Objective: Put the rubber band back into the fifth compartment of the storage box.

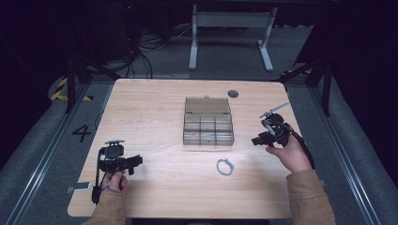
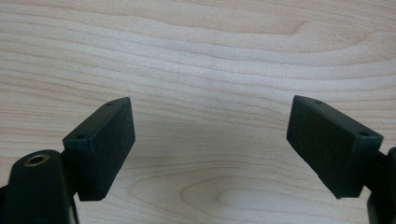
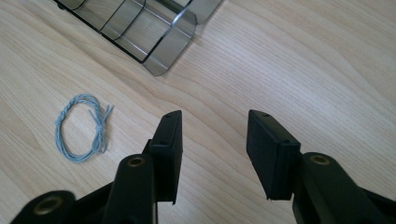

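Black "4" [image 1: 81, 133] painted on grey floor [image 1: 42, 136], apparently, left of table [image 1: 141, 103].

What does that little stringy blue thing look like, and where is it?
Find the clear divided box in the middle of the wooden table. Just nearer the person, toward the right claw, lies a loop of string. It is the table's lone soft thing: pale blue, twisted, knotted.

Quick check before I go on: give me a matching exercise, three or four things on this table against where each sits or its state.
Things:
1. string loop
2. clear box
3. left gripper
4. right gripper

Places or states:
A. mid-table, lid up, compartments bare
B. open, right of the box
C. flat on the wood, nearer the person than the box
D. open, near the table's left front

Pairs: 1-C, 2-A, 3-D, 4-B
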A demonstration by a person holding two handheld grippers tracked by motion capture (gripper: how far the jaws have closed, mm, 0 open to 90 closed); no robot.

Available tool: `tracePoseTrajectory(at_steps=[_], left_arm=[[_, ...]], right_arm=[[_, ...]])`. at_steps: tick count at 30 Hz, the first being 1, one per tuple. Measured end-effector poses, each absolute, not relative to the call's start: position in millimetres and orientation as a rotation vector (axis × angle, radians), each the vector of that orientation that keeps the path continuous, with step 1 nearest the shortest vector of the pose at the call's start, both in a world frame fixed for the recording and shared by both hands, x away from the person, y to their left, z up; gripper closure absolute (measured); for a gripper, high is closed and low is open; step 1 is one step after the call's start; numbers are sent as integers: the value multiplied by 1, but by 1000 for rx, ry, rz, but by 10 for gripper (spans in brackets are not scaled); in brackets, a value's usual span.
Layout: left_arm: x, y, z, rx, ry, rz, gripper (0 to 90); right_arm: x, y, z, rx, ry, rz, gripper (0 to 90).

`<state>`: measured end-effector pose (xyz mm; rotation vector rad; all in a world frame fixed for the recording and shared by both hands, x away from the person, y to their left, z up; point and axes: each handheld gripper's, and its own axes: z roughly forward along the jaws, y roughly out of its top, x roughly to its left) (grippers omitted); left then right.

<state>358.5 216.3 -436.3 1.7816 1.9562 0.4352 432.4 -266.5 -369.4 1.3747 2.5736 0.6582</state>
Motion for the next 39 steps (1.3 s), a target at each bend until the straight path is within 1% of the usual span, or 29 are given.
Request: tracePoseTrajectory(at_steps=[3,7,9,15,22,28,34,39], left_arm=[[360,214,-436,1782,1953,437,161],[361,213,-436,1789,1942,435,161],[360,213,-436,1788,1942,434,161],[360,214,-435,1777,1949,432,161],[360,213,-435,1789,1940,433,161],[361,213,-435,1790,1937,429,161],[361,212,-435,1783,1938,430,161],[362,212,-435,1795,1932,429,161]], right_arm=[[430,-268,-368,1369,2563,670,519],[425,-269,-362,1344,2544,708,501],[422,-267,-357,1340,2541,713,477],[414,-260,-348,1317,2563,718,459],[406,-242,-343,1232,2630,708,474],[402,-229,-346,1130,2724,686,534],[398,-219,-344,1082,2756,693,558],[395,-210,-347,1007,2781,632,591]])
